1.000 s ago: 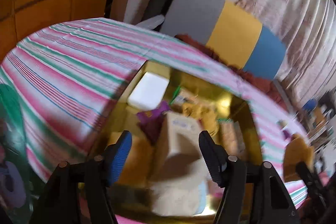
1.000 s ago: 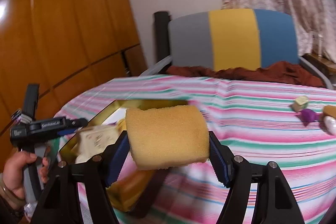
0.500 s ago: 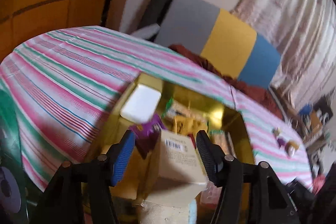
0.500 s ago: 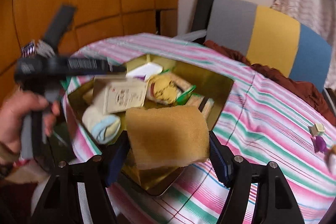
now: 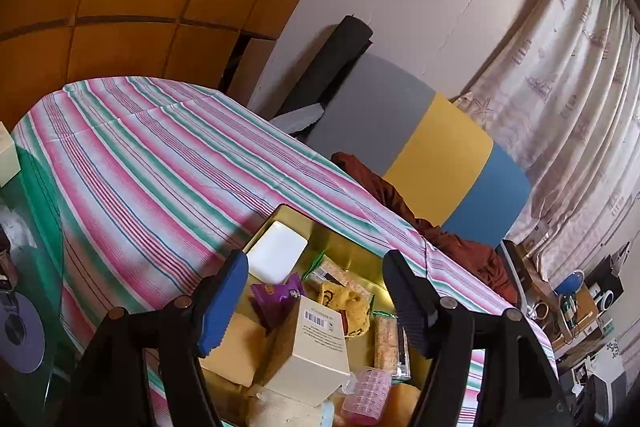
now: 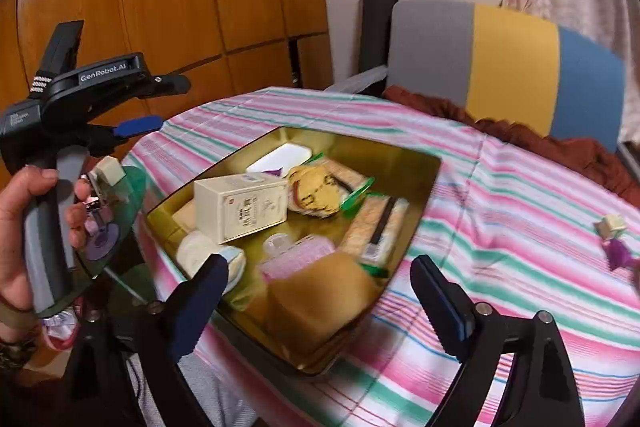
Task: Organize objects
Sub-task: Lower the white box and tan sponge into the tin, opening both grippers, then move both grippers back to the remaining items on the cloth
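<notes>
My left gripper point(image 6: 150, 107) has a black plastic body with white "GenRobot.AI" lettering on its top housing, a smaller white marking at the rear, and a grey grip sleeve on the handle. One finger point(image 6: 138, 126) carries a blue pad. My left hand point(image 6: 28, 235) wears a band at the wrist. My right gripper point(image 6: 320, 291) has black angular fingers with dark blue ribbed pads point(image 6: 440, 301) and silver screws at the finger pivots.
</notes>
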`<action>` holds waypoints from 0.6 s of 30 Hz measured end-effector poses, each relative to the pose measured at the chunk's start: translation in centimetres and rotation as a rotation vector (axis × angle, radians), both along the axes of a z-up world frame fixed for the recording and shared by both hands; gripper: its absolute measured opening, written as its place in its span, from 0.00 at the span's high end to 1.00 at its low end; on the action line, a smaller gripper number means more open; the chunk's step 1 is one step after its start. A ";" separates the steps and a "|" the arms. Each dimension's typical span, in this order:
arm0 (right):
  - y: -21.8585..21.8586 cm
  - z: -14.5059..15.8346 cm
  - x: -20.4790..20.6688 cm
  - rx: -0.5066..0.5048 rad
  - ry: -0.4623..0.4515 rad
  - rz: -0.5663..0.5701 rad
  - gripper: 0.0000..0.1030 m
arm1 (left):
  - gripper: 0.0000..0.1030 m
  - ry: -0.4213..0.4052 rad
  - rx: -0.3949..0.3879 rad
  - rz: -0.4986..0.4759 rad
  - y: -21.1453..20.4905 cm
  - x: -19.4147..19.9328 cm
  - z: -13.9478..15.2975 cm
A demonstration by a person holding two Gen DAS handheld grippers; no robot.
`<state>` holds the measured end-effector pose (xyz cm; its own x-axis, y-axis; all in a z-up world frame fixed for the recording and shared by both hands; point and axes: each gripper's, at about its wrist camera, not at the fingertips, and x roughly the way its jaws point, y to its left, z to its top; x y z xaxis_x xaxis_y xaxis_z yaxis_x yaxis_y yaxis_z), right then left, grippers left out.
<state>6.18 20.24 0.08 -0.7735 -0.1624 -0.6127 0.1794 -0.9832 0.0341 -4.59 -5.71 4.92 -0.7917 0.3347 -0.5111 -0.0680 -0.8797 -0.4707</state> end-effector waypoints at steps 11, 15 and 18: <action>2.4 -0.7 0.1 -0.092 -0.034 -0.104 0.31 | 0.29 -0.094 0.035 -0.113 2.8 0.0 -2.1; 4.1 -1.0 0.2 -0.092 -0.048 -0.163 0.29 | 0.29 -0.094 -0.014 -0.222 5.9 0.7 -2.7; 5.9 -1.0 0.6 -0.085 -0.048 -0.230 0.24 | 0.29 -0.082 -0.027 -0.309 8.1 1.6 -2.9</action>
<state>6.78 26.16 -0.94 -0.7664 -0.0384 -0.6412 -0.0523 -0.9912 0.1220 -3.00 2.35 2.02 -0.6108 0.5380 -0.5810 -0.2968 -0.8358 -0.4620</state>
